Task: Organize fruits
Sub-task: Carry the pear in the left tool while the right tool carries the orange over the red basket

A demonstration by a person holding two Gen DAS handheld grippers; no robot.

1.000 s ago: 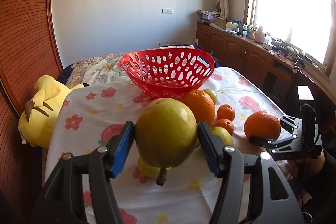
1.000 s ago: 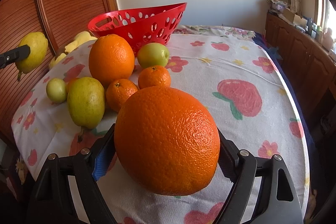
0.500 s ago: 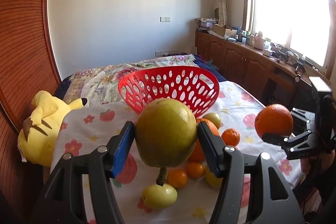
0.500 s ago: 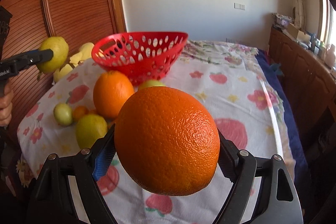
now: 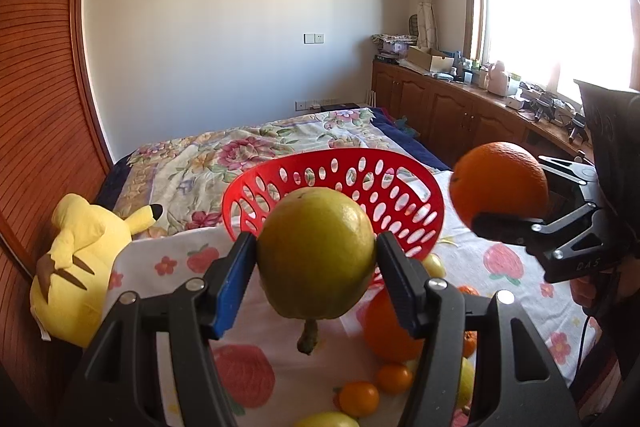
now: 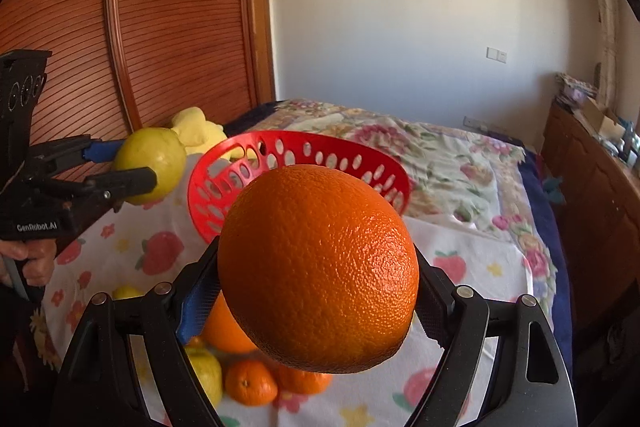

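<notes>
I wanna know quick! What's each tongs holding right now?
Left tongs: closed on the yellow-green pear.
Right tongs: closed on the big orange.

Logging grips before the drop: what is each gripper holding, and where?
The left gripper clamps the pear across its widest sides, stem down. The right gripper clamps the large orange across its middle.
</notes>
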